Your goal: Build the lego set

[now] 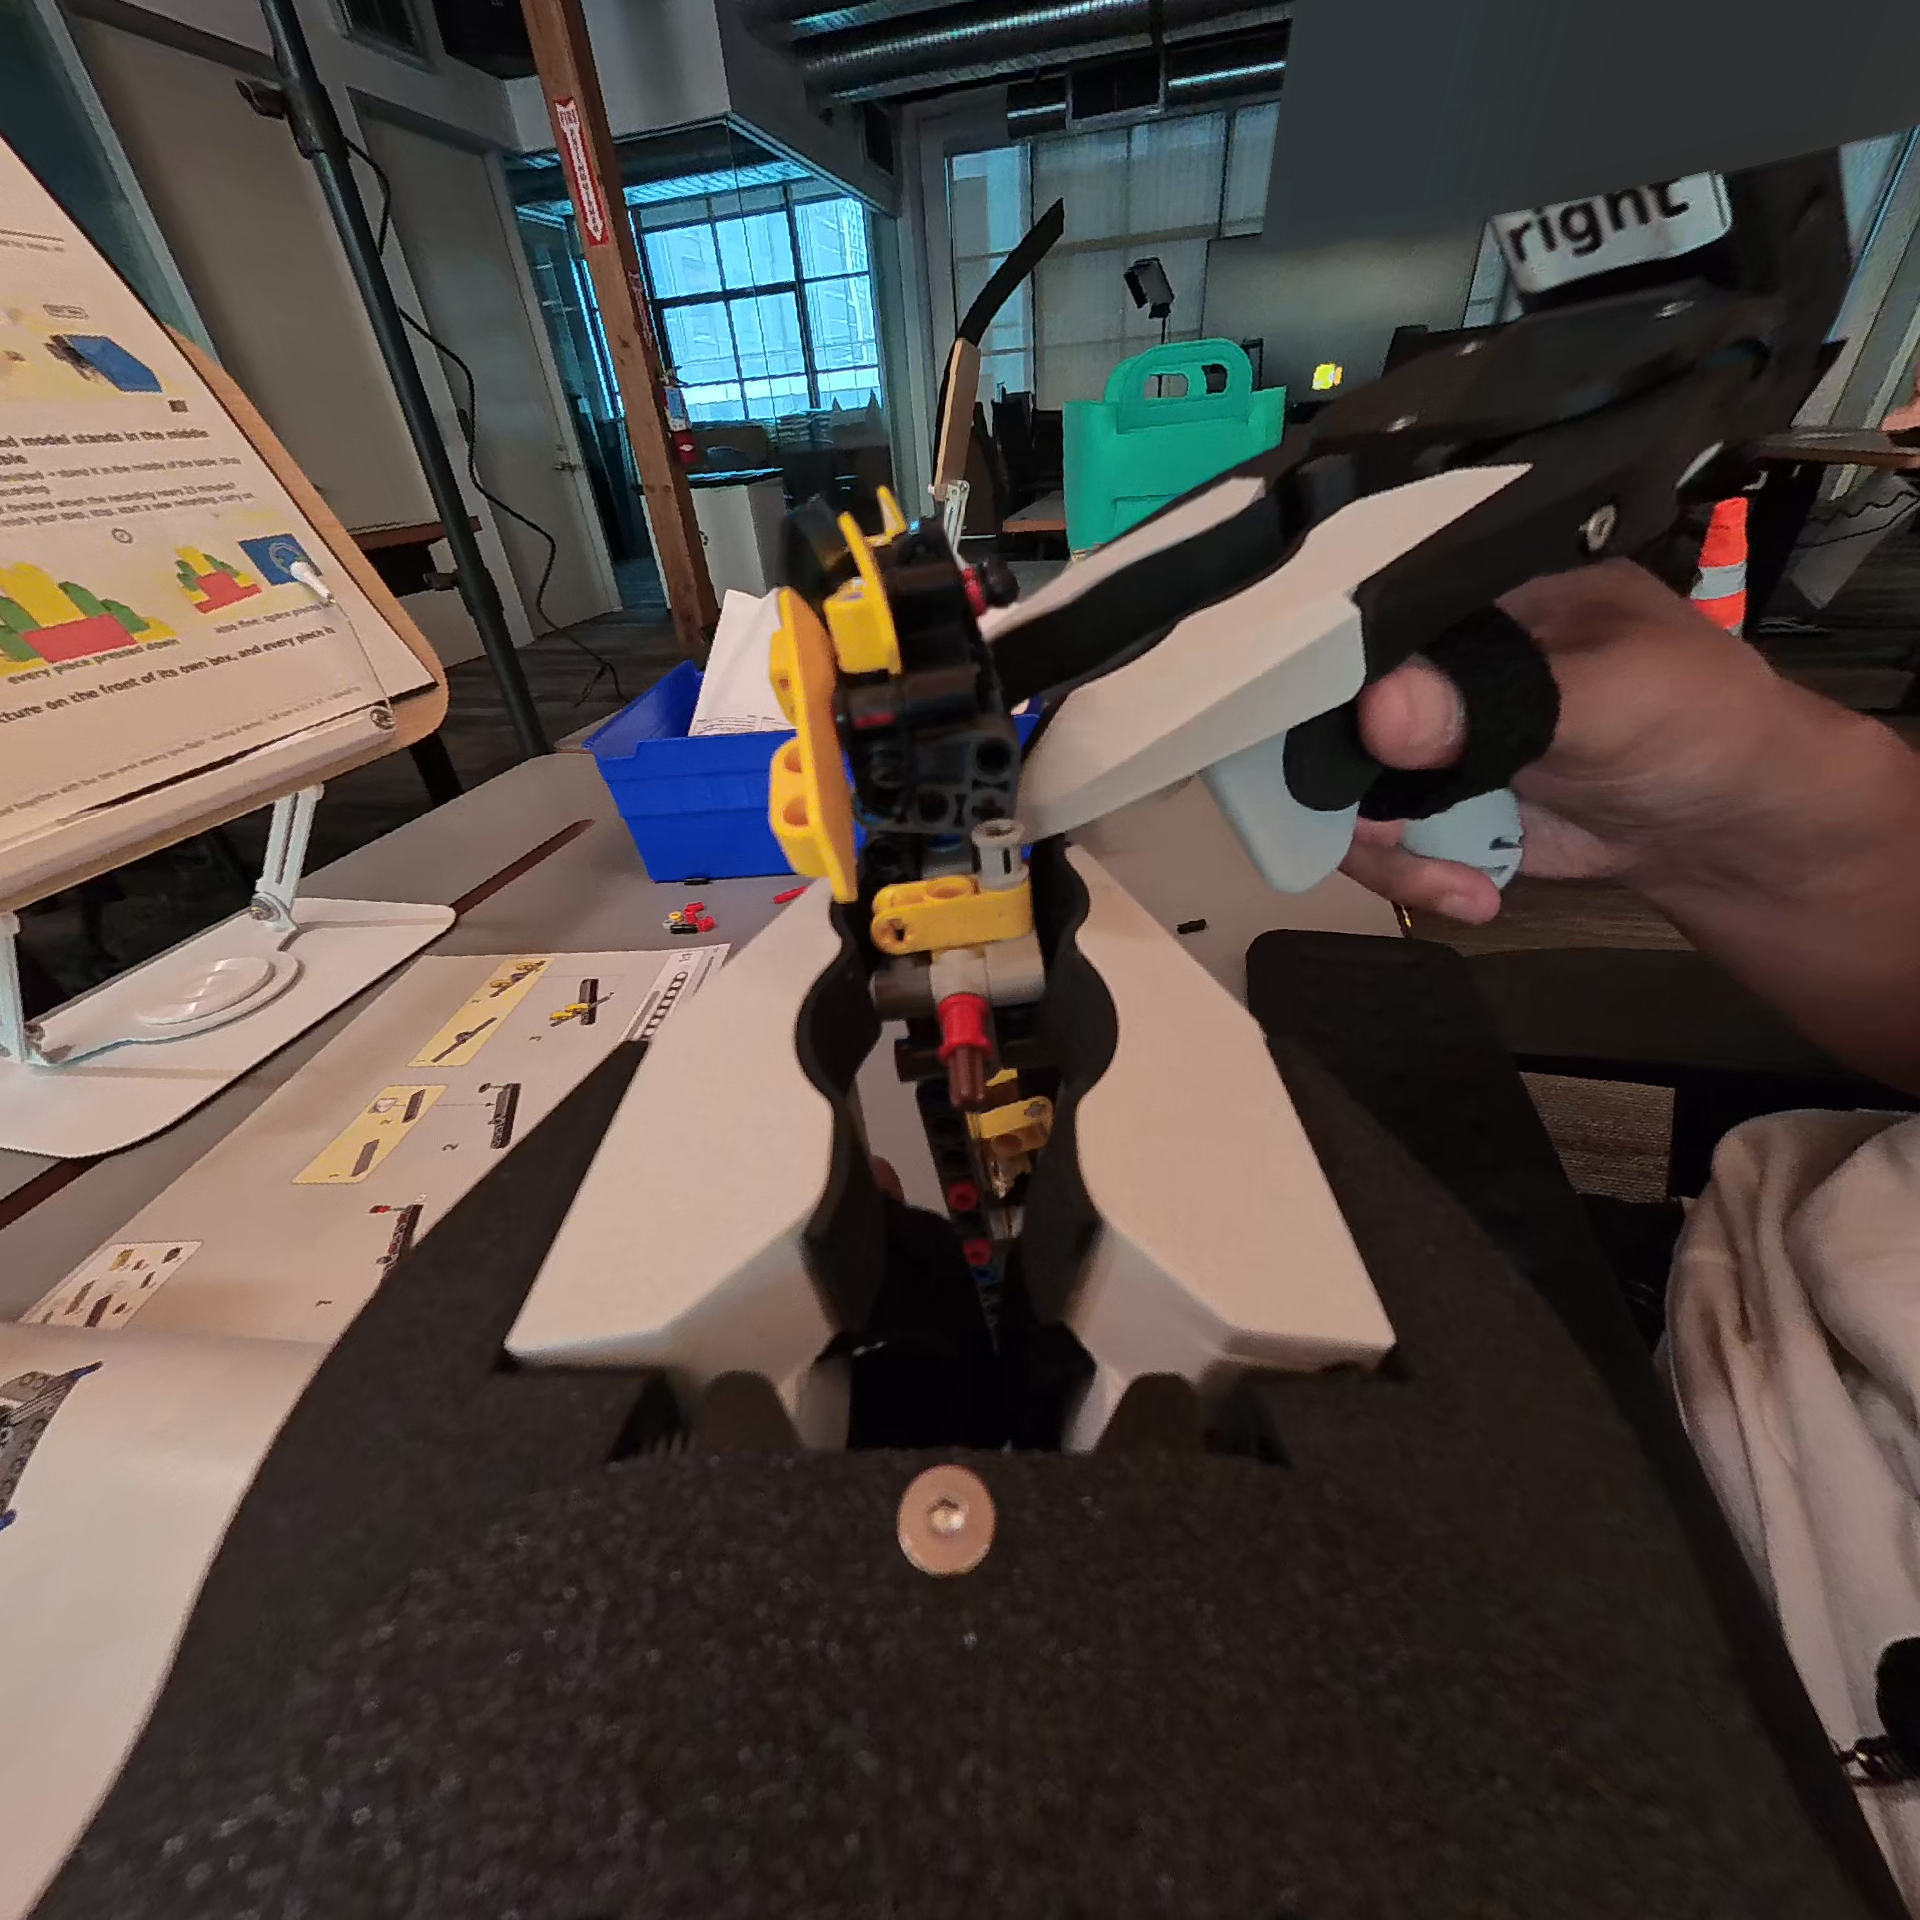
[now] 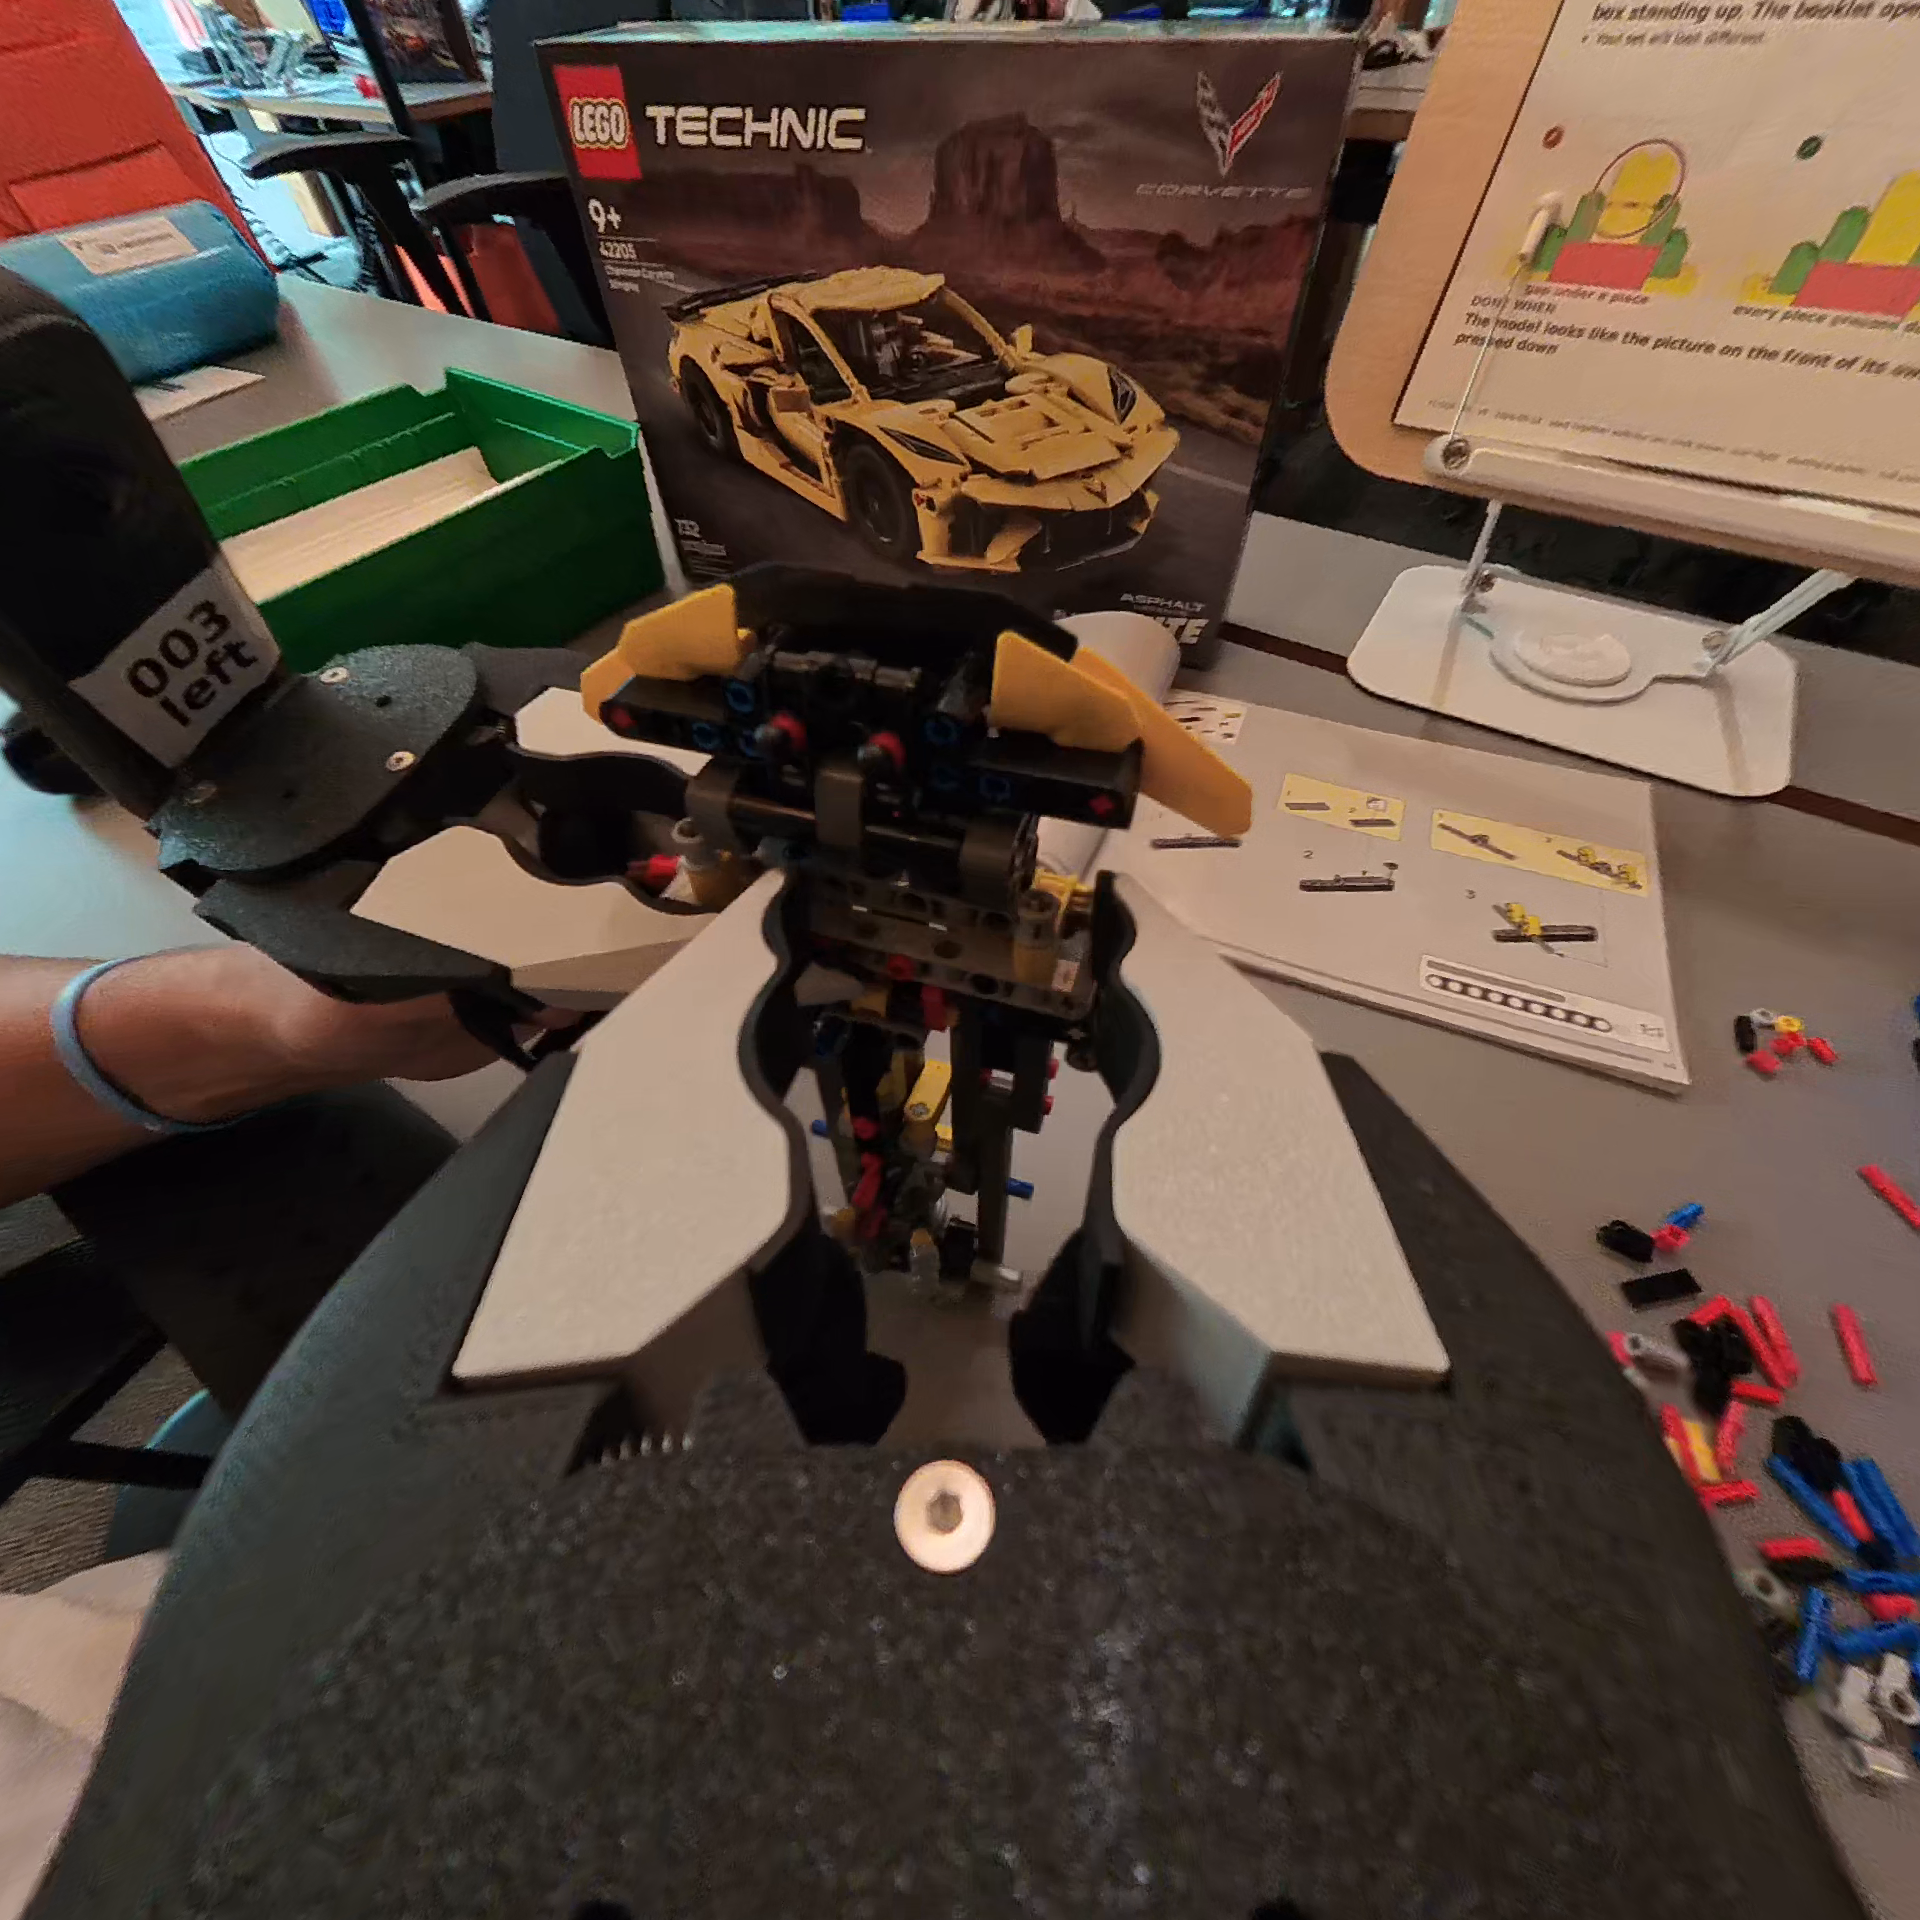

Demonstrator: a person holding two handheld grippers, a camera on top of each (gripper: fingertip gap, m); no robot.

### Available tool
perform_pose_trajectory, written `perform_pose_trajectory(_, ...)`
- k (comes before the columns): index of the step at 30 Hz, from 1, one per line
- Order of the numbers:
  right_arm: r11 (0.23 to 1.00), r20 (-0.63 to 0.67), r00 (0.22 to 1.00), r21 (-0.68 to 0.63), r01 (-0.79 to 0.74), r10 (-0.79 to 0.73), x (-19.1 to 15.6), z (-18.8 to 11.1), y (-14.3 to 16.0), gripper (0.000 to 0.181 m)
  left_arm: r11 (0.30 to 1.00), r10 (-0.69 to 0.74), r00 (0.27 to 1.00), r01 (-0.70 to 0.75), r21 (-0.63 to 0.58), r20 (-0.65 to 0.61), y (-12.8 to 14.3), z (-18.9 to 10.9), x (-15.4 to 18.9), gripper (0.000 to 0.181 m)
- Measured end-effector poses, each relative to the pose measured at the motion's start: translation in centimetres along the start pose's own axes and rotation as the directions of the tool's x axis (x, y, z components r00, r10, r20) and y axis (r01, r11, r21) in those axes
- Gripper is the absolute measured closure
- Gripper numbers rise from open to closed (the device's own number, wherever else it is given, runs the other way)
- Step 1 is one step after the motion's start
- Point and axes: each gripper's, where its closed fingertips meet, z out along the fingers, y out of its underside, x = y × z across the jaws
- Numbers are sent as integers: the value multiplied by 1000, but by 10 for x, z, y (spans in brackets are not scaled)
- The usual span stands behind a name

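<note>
Both claws grip one lego assembly [image 2: 914,831] held above the table [image 2: 1558,1164] — left gripper [image 1: 951,935] clamps its lower part, right gripper [image 2: 935,935] its frame. Long axis upright; black beams, yellow panels topmost, red and blue pins

Left gripper [image 1: 951,914]: I have its fingers closed on something, pointing up.
Right gripper [image 2: 940,935]: clamped too, crossing above-right of my left.
</note>
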Motion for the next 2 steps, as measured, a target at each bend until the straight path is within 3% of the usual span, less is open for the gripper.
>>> perform_pose_trajectory(2, 1000, 4, 1000, -2, -9, 9, 1, -1, 1, 131, 1000, -4, 1000, 4, 0, -3, 0, 0, 0, 155)
